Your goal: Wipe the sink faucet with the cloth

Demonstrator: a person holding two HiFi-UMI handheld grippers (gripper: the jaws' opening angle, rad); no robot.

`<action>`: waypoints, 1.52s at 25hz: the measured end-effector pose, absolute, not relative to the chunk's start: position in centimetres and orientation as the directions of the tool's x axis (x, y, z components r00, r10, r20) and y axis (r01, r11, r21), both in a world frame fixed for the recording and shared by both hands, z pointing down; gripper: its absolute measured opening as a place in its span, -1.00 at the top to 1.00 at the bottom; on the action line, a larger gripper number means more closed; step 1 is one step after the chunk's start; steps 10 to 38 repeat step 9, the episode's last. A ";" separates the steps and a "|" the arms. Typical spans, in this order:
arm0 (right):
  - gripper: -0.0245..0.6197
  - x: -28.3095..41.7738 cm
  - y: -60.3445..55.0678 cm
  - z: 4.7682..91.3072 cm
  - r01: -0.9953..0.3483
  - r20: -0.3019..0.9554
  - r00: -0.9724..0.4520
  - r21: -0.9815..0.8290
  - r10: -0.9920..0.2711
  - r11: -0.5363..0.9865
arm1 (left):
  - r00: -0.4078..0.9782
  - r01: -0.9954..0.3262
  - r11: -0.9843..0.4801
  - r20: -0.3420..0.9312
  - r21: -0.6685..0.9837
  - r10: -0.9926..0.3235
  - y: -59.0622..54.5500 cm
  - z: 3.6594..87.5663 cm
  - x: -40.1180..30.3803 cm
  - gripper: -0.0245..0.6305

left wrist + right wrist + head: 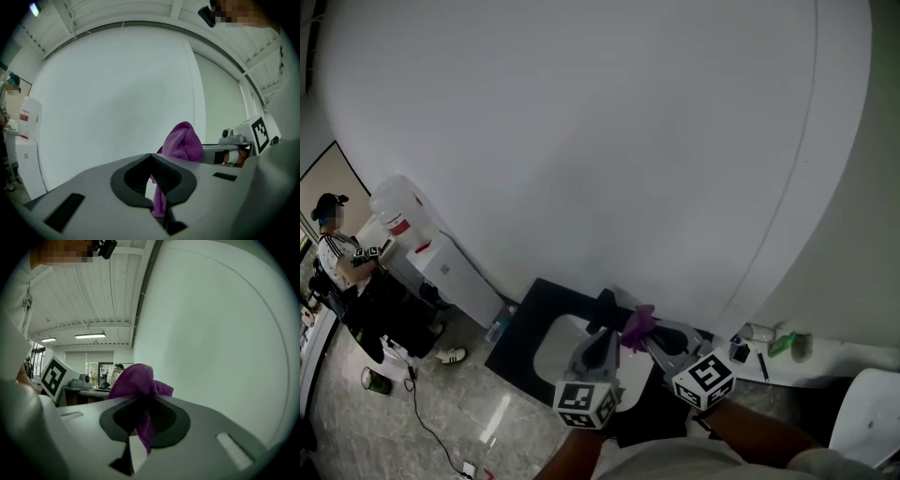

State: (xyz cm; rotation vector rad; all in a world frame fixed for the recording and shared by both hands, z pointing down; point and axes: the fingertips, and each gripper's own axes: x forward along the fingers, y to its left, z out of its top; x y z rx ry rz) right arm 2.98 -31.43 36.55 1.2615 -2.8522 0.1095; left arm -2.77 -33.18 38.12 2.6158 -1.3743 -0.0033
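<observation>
A purple cloth (637, 325) hangs bunched between my two grippers, just above the white sink basin (555, 349) set in a black counter (520, 328). A dark faucet (606, 304) rises behind the basin, close to the left of the cloth. My left gripper (602, 349) is shut on the cloth (180, 143); a strip of it runs down between the jaws (152, 176). My right gripper (661, 339) is also shut on the cloth (136, 380), which bulges over its jaws (143, 416). Both point up at the white wall.
A person (337, 253) stands far left beside a water dispenser (417, 239). Small bottles and a green item (780, 344) lie on a white ledge at the right. Cables trail across the floor (431, 427). The white wall stands directly ahead.
</observation>
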 end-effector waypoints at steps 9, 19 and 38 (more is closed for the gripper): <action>0.81 3.3 -31.9 36.5 -0.746 0.045 -0.666 -0.069 -0.745 0.663 | 0.574 -0.814 -0.555 0.088 0.171 -0.814 -33.7 38.4 -2.8 0.91; 0.81 3.3 -31.9 36.5 -0.746 0.045 -0.666 -0.069 -0.745 0.663 | 0.574 -0.814 -0.555 0.088 0.171 -0.814 -33.7 38.4 -2.8 0.91; 0.81 3.3 -31.9 36.5 -0.746 0.045 -0.666 -0.069 -0.745 0.663 | 0.574 -0.814 -0.555 0.088 0.171 -0.814 -33.7 38.4 -2.8 0.91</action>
